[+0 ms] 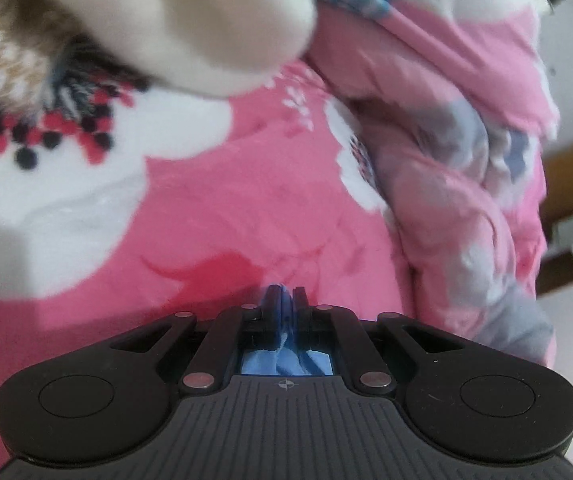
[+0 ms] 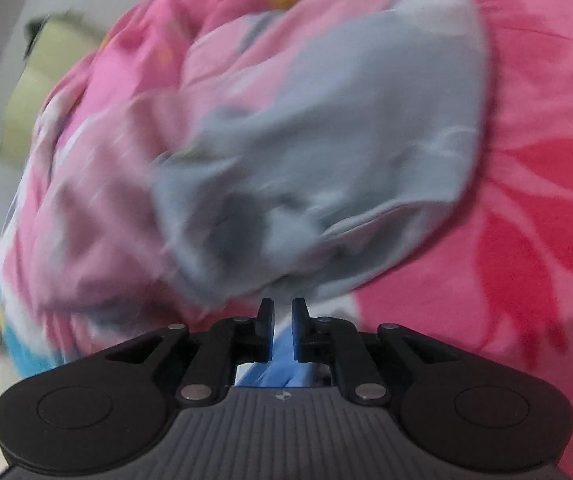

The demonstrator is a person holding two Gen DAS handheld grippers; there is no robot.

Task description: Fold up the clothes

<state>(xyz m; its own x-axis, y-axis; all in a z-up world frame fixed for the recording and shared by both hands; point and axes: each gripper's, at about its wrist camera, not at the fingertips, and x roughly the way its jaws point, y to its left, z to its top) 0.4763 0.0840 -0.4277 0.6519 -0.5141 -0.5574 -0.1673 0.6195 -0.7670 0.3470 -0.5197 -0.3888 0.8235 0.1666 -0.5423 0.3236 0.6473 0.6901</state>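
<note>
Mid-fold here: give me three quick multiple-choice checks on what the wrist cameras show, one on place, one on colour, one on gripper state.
1. Where does the white plush item sit in the left wrist view?
A. upper left
B. lower right
C. between the fingers

2. What colour is the cloth caught in the left gripper?
A. yellow
B. blue
C. black

3. How does the right gripper stand?
A. wide open
B. out of view
C. closed on cloth

Answers:
1 A: the white plush item fills the upper left, above the pink floral sheet.
2 B: blue cloth bunches between the left gripper fingers.
3 C: the right gripper pinches the blue cloth with the fingers near together.
</note>
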